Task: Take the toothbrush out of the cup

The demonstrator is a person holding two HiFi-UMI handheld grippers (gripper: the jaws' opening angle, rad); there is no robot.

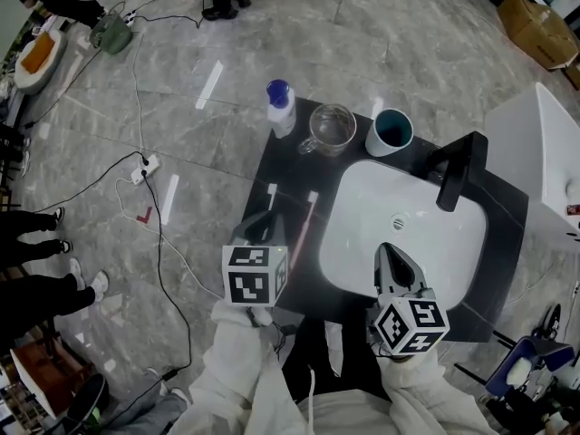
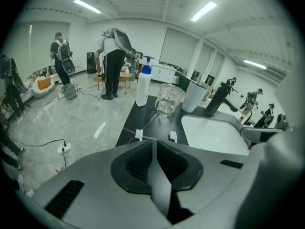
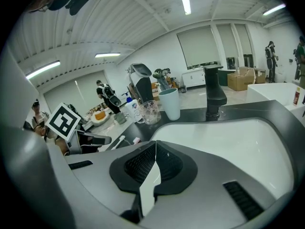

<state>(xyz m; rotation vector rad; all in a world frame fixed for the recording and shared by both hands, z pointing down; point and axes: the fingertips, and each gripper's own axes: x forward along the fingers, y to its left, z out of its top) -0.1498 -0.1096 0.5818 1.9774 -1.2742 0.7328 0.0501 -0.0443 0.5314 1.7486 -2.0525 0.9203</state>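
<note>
Two toothbrushes lie side by side on the dark counter (image 1: 283, 163) left of the sink: a white one (image 1: 270, 198) and a pink one (image 1: 308, 208). Their heads, white (image 2: 138, 134) and pink (image 2: 173, 136), show just past my left gripper (image 2: 153, 141). That left gripper (image 1: 261, 221) hovers over their handle ends, jaws shut, with nothing seen between them. At the back stand a clear glass mug (image 1: 331, 127) and a teal cup (image 1: 390, 132), both without a brush. My right gripper (image 1: 388, 248) hangs over the white sink (image 1: 435, 225), shut and empty.
A bottle with a blue cap (image 1: 280, 107) stands left of the mug. The black faucet (image 1: 458, 170) rises at the sink's far right. Cables and a power strip (image 1: 145, 166) lie on the floor to the left, and people stand farther off.
</note>
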